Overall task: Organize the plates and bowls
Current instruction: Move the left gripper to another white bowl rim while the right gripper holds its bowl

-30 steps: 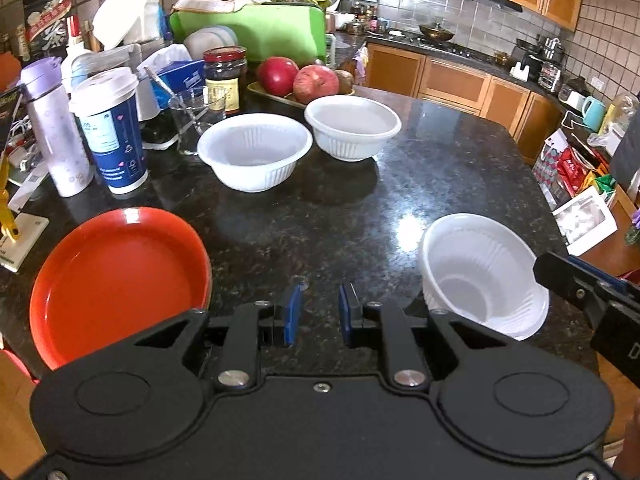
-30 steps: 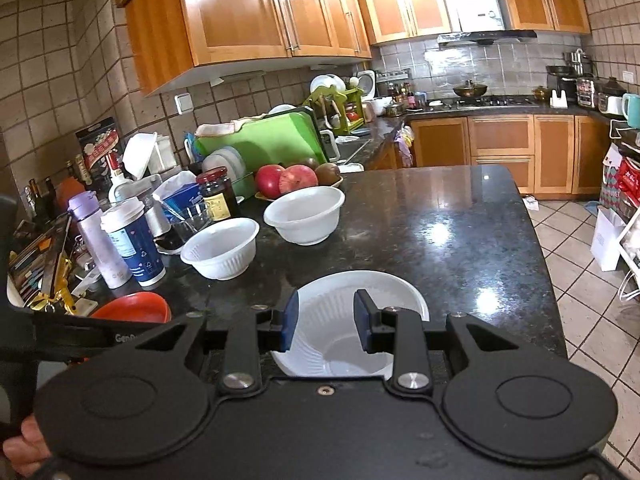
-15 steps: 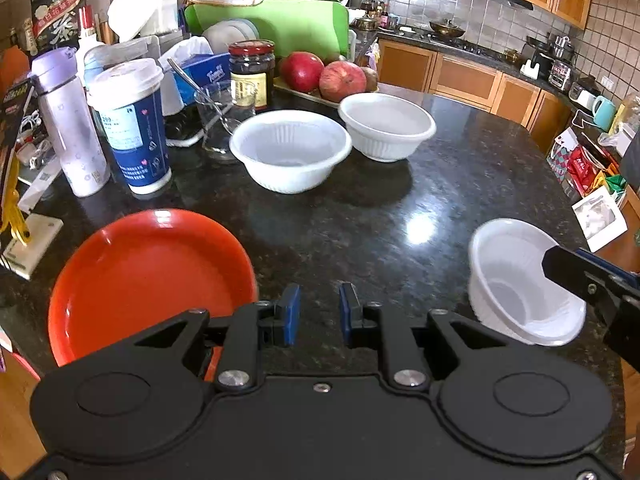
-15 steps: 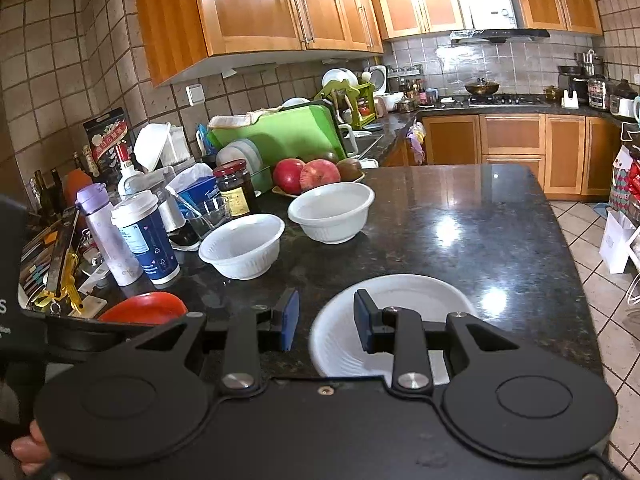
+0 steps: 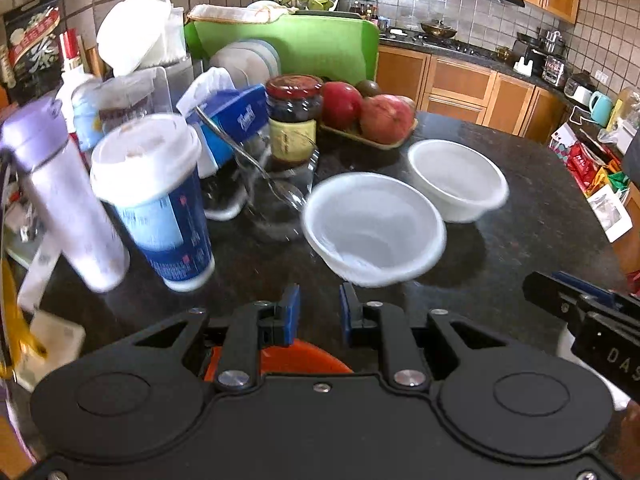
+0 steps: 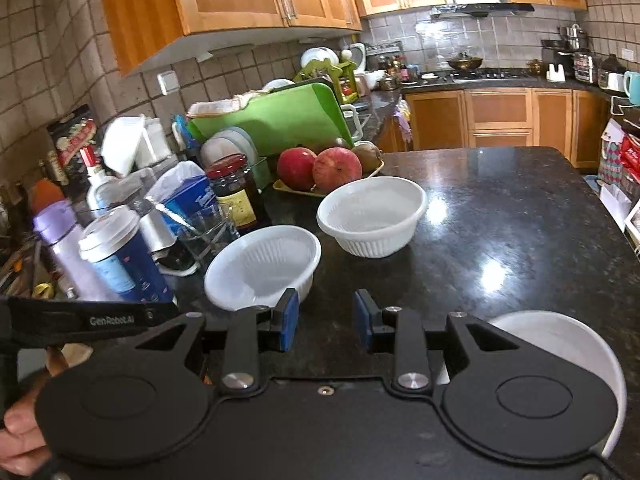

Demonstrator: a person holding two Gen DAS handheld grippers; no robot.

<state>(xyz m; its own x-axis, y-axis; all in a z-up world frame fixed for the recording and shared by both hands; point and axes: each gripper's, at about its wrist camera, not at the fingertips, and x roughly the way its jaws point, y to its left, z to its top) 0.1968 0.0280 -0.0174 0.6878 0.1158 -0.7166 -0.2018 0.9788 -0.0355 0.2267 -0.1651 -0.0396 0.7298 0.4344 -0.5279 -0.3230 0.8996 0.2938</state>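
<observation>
Left gripper (image 5: 319, 307): jaws parted, nothing between them, lower centre of frame over the dark granite counter (image 5: 532, 216). Orange plate (image 5: 296, 358): mostly hidden beneath it.

Right gripper (image 6: 325, 316): jaws parted, holding nothing.

Near white bowl (image 6: 262, 266): centre frame, just beyond its left finger.

Far white bowl (image 6: 372, 214): above and right, near the apples (image 6: 320, 168).

Third white dish (image 6: 568, 348): lower right, partly covered by the gripper body.

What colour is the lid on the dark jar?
Red lid; clearest in the left wrist view.
</observation>
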